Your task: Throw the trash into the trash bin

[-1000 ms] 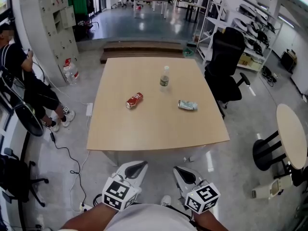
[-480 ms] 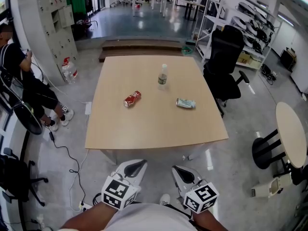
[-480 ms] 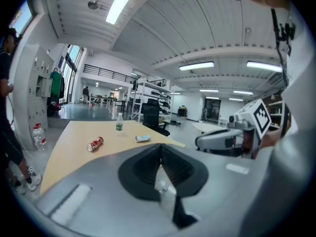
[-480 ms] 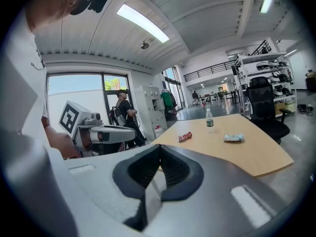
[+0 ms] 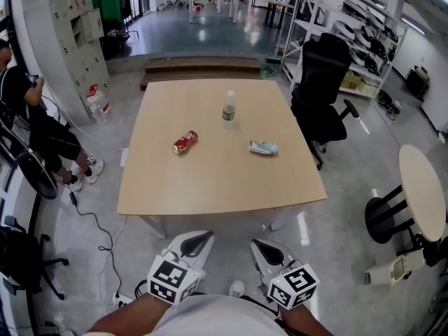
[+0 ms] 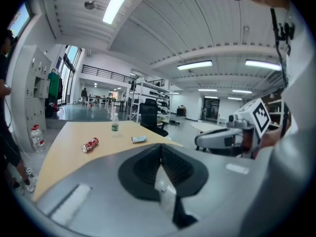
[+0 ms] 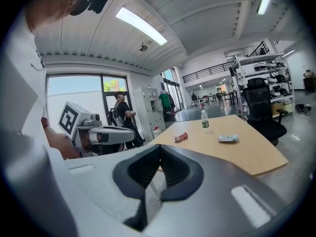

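While a can (image 5: pixel 185 143), bottle (image 5: pixel 228 109) and wrapper (image 5: pixel 263 148) are spread on the worktop (image 5: pixel 210 187), the left tool (image 5: pixel 197 242) and right tool (image 5: pixel 268 252) are held closed, empty

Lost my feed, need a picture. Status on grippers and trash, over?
Left gripper and right gripper shut, empty, short of table. Red can, bottle, crushed packet on it, untouched. No bin in view.

We saw bright ceiling strip lights (image 6: pixel 118 1), glare on the floor (image 5: pixel 210 37), fisheye-bent edges, and the left gripper (image 6: pixel 161 148) blurred close up.
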Action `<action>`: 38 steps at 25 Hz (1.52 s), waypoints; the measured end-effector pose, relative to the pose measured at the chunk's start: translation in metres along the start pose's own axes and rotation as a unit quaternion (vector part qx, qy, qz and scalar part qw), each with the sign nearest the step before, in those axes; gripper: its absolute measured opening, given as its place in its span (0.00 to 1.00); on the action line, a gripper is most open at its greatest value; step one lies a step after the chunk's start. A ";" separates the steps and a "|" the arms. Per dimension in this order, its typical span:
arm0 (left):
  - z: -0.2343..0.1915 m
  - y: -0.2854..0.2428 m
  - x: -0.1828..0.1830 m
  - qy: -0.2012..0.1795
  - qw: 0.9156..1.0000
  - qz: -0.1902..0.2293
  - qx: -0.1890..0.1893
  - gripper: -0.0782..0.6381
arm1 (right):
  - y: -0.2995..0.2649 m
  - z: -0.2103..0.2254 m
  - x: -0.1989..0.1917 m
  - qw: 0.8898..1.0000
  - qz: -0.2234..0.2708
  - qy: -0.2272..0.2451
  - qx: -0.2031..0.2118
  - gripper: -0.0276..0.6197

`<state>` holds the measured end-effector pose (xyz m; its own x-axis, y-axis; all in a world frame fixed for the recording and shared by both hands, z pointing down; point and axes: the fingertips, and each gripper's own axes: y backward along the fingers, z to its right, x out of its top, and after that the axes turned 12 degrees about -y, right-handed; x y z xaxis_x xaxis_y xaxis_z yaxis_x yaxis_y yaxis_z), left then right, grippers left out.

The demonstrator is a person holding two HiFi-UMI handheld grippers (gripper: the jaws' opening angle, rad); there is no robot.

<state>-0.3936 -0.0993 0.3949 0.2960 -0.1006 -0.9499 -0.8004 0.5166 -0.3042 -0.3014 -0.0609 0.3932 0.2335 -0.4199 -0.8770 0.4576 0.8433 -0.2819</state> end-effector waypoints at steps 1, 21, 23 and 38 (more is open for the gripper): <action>0.003 -0.002 0.001 -0.001 1.000 0.000 -0.001 0.12 | 0.003 0.003 0.001 1.000 0.000 0.000 -0.001 0.05; 0.056 -0.050 0.022 0.009 1.000 -0.002 0.024 0.12 | 0.062 0.070 0.006 1.000 -0.003 0.001 0.010 0.05; 0.060 -0.054 0.025 0.018 0.999 -0.003 0.029 0.12 | 0.066 0.078 0.007 1.000 -0.002 -0.003 0.015 0.05; 0.064 -0.069 0.021 0.019 0.999 -0.033 0.026 0.12 | 0.057 0.096 0.004 0.999 -0.003 -0.036 0.022 0.05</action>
<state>-0.2994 -0.0827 0.4002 0.3263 -0.1663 -0.9305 -0.7512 0.5518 -0.3621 -0.1918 -0.0468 0.4109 0.2918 -0.4493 -0.8444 0.4966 0.8257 -0.2678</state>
